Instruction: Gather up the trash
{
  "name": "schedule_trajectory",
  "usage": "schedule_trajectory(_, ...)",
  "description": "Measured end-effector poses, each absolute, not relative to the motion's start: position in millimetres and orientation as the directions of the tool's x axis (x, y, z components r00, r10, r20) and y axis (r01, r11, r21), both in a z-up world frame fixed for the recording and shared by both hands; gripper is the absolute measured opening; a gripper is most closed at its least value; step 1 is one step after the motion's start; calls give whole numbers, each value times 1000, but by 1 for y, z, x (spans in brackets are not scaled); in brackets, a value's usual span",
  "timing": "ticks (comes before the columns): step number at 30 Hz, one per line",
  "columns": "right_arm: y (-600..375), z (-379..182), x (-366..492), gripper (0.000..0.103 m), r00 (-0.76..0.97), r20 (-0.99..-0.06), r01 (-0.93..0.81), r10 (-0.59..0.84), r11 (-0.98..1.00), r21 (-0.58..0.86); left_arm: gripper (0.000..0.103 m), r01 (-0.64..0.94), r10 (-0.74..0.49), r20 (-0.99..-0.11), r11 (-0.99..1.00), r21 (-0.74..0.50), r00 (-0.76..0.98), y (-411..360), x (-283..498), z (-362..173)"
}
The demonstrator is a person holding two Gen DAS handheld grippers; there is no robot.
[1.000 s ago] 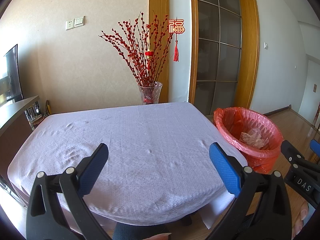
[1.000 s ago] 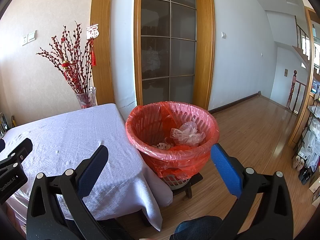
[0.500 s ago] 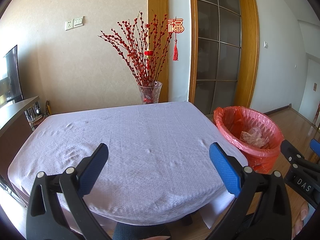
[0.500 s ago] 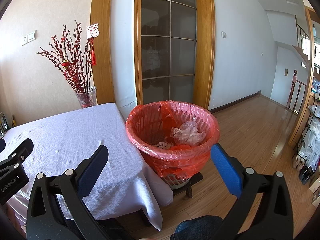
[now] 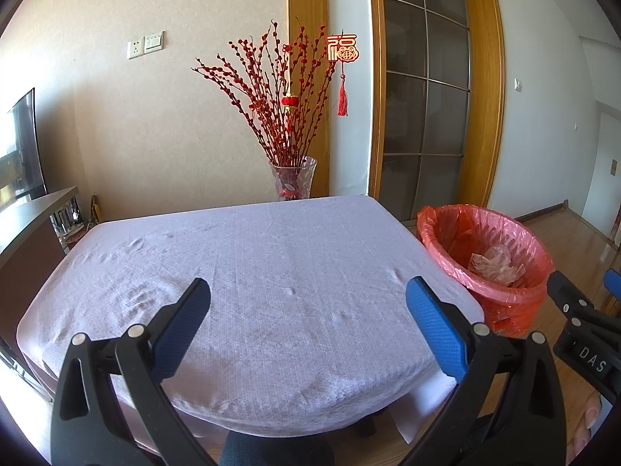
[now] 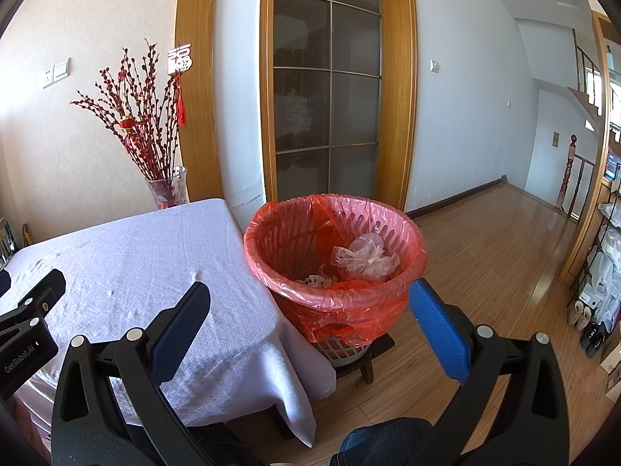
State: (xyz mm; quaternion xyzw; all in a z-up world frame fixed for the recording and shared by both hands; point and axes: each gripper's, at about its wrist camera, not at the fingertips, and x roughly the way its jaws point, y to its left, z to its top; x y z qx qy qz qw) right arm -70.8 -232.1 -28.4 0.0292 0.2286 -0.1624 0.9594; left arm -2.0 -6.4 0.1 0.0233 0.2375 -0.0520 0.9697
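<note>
trash looks collected, table bare
both left gripper (image 5: 306, 306) and right gripper (image 6: 308, 310) gape wide, holding nothing; crumpled wrappers (image 6: 365, 258) lie in the bin (image 6: 271, 240) beside the table (image 5: 240, 256); likely nothing left

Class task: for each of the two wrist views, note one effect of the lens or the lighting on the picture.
Left wrist view: fisheye bows the door frame and darkens the corners; the tablecloth is evenly lit. Right wrist view: sunlight glares off the wood floor, and the red bin liner glows translucent.
</note>
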Motion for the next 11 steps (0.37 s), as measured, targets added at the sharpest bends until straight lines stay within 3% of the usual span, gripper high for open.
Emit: schedule_trajectory(11,-231,-28,-72,101,842,-449,326,-299,945,-18,99,122,-100,-472,992,17,876,-8,-1,1)
